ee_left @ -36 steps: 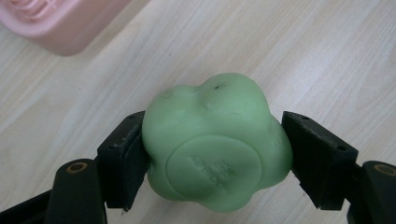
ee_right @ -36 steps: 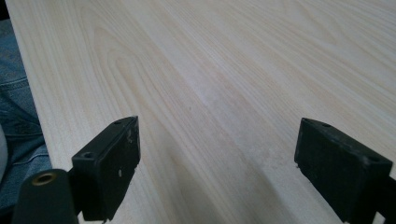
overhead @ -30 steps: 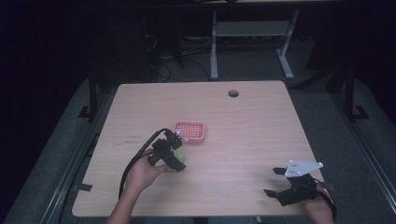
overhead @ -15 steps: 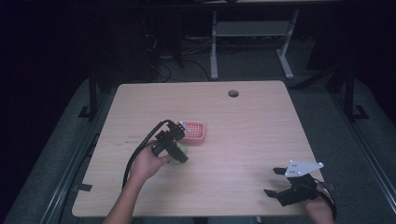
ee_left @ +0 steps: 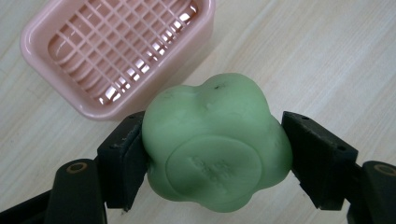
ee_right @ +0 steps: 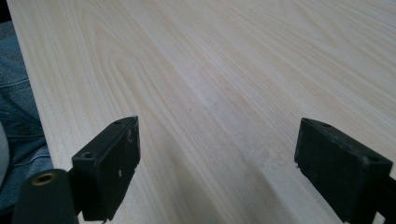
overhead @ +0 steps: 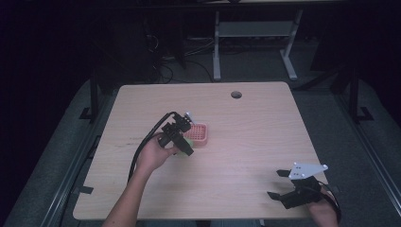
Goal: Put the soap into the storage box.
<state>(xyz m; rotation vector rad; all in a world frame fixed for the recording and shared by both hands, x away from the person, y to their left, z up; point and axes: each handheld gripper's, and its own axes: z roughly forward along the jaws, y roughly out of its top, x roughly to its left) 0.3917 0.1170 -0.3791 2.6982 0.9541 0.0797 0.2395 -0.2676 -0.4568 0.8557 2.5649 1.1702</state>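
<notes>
The counter is a big slab of pale wood grain with a small round hole near its far edge. Left of the middle sits a pink soap dish, a shallow rounded rectangle with a glossy grid inside. Just beside its near edge is the soap, a chunky pale green lump with rounded lobes like a fat flower, a flat round face with faint raised lettering I can't read, and a few small dark specks. The left tool has it clamped, one black pad pressed on each side, held over the counter rather than in the dish. The right tool rests at the near right corner with its jaws spread wide apart, gripping nothing, bare wood between them.
</notes>
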